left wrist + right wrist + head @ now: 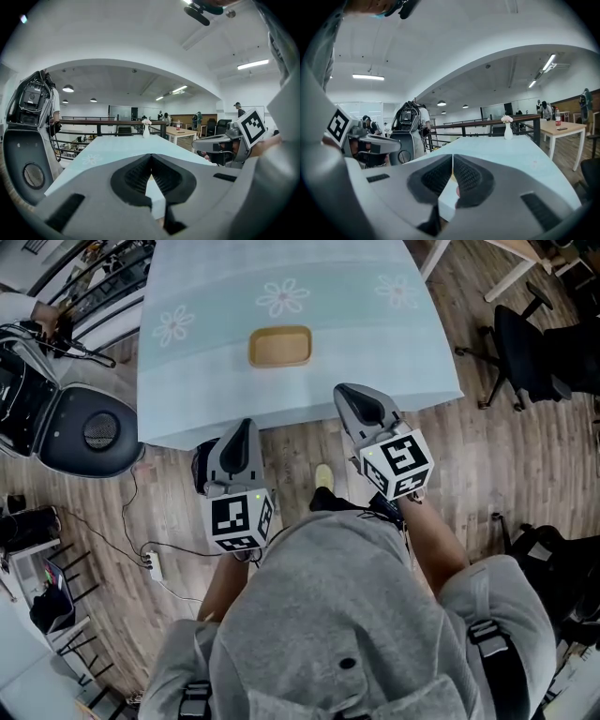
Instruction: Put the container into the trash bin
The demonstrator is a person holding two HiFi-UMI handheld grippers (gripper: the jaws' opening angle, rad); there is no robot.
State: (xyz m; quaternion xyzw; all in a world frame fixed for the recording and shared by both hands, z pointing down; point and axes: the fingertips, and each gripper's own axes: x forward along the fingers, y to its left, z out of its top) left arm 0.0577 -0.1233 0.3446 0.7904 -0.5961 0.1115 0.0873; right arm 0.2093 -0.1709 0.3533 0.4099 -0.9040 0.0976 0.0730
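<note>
Close under the head camera, my left gripper [244, 429] and right gripper [351, 399] hang at the counter [206, 376] edge, jaws pinched together on nothing, since the tan container [279, 346] lies mid-counter, well apart.

At your 12 o'clock stands a table [216, 381] under a pale blue-green cloth printed with white daisies. A shallow tan container [280, 346] lies on it near the edge closest to you, and a small white vase [508, 130] of flowers stands at the far end. The wood-plank floor [525, 456] under you carries a white power strip [153, 563] at 8 o'clock.
</note>
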